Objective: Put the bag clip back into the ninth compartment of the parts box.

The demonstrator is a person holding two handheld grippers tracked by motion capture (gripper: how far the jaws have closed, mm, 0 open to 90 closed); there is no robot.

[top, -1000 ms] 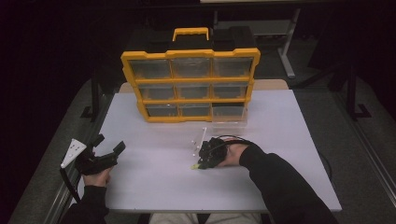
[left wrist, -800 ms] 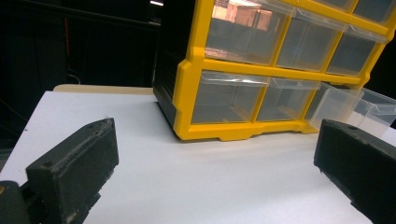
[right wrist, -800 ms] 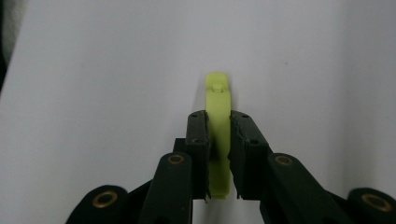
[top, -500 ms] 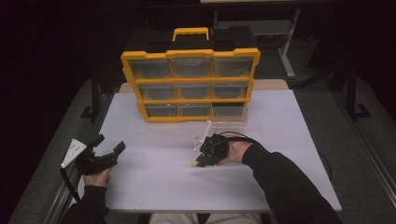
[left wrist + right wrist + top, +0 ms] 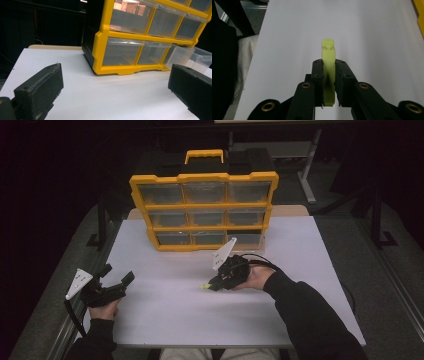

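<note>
Drawer cabinet (image 5: 204, 212) behind, drawer (image 5: 193, 57) seemingly protruding.

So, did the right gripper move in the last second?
Yes. The right gripper, shut on a yellow-green piece, shifted slightly left and toward the yellow organizer, judged in the high view.

No readable text, label, brand, number or sign being shown on anything in the three current views.

1. The organizer (image 5: 203, 210) blocks the far middle of the surface (image 5: 165, 315).
2. An open drawer (image 5: 190, 58) juts out at its lower right.
3. The near surface is bare between the hand-held grippers.
</note>
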